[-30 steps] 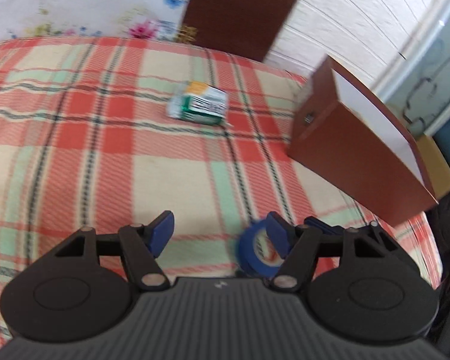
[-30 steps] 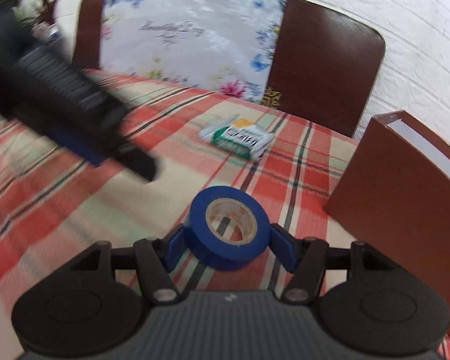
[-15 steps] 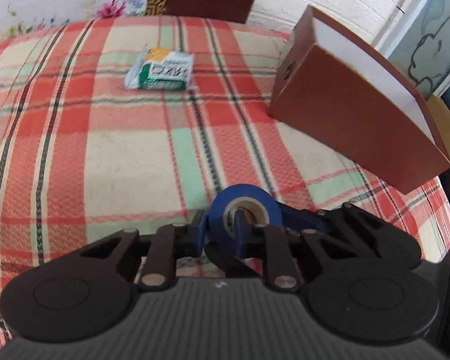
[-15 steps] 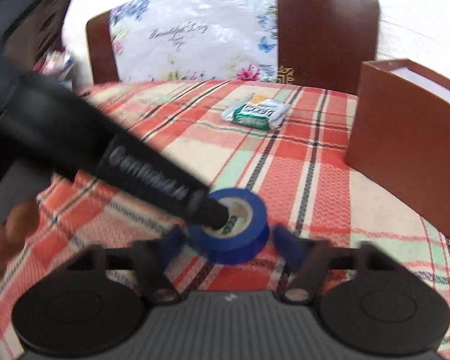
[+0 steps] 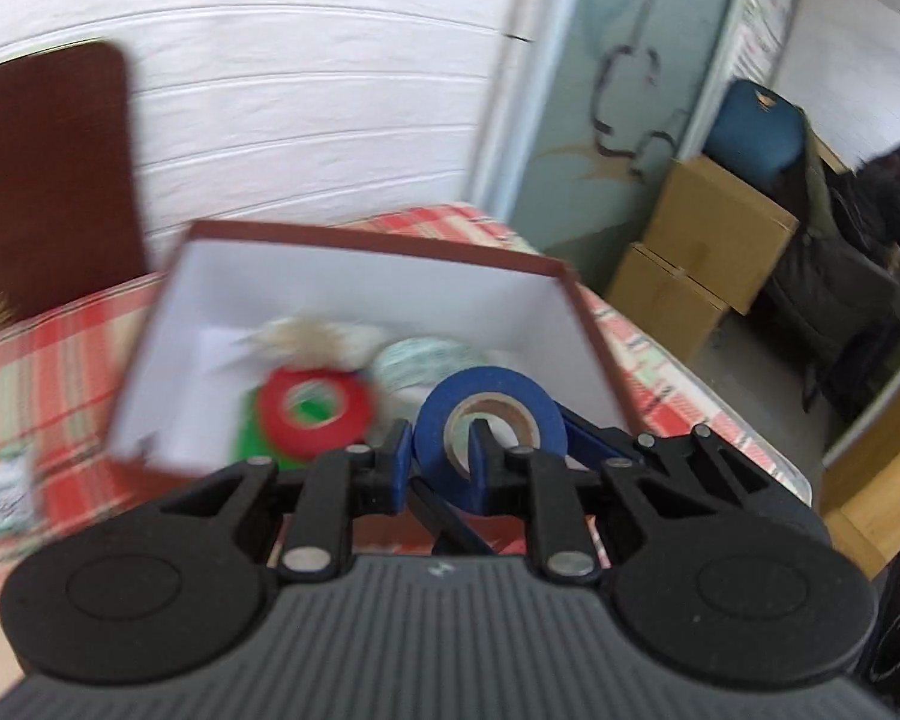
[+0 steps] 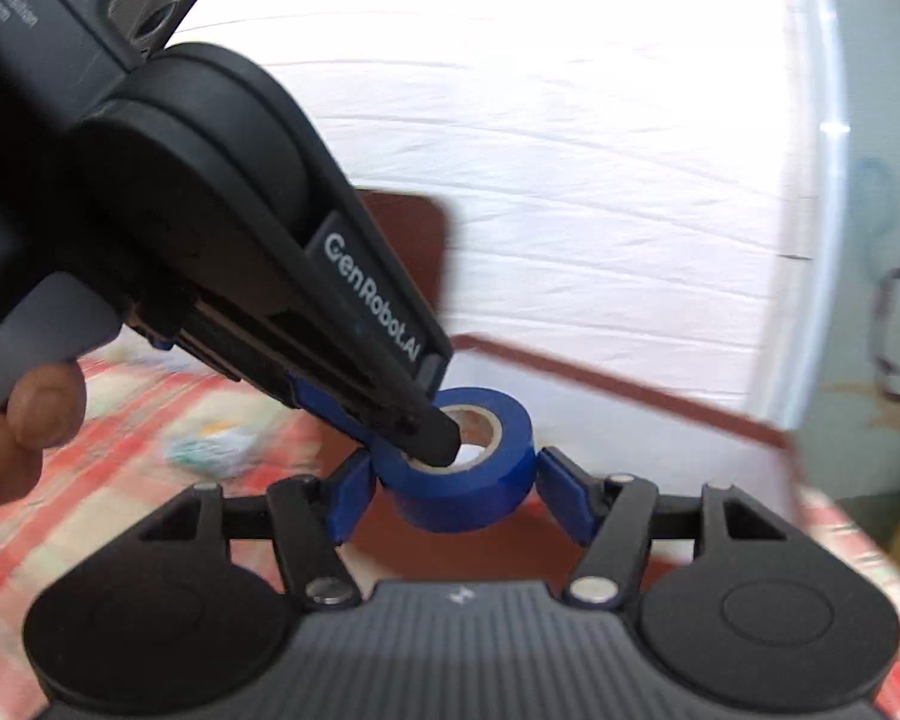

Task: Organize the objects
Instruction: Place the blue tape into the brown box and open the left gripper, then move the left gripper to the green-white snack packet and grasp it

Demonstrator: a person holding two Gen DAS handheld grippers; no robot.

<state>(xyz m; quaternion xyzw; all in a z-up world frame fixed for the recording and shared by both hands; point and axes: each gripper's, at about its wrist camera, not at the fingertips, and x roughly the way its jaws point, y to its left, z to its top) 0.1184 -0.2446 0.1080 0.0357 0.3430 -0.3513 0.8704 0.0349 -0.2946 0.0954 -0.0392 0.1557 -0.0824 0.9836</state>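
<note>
A blue tape roll [image 5: 492, 396] hangs in the air just in front of the open brown box [image 5: 588, 324]. My left gripper [image 5: 438, 450] is shut on the roll's wall, one finger in the hole and one outside. In the right wrist view the same roll [image 6: 462, 480] sits between the blue pads of my right gripper [image 6: 456, 492], which press on its two sides. The left gripper [image 6: 429, 438] comes in there from the upper left. Inside the white-lined box lie a red tape roll [image 5: 315, 408], something green [image 5: 252, 444] and blurred pale items.
A green and white packet [image 5: 3, 492] lies on the checked tablecloth [image 5: 48, 372] left of the box. A brown chair back [image 5: 48, 180] stands behind the table. Cardboard boxes [image 5: 708, 240] and a seated person [image 5: 888, 198] are off to the right. A hand [image 6: 24, 414] holds the left gripper.
The left gripper shut on the wall of the blue roll. Both grippers then lifted the roll off the cloth and carried it right, up to the open box.
</note>
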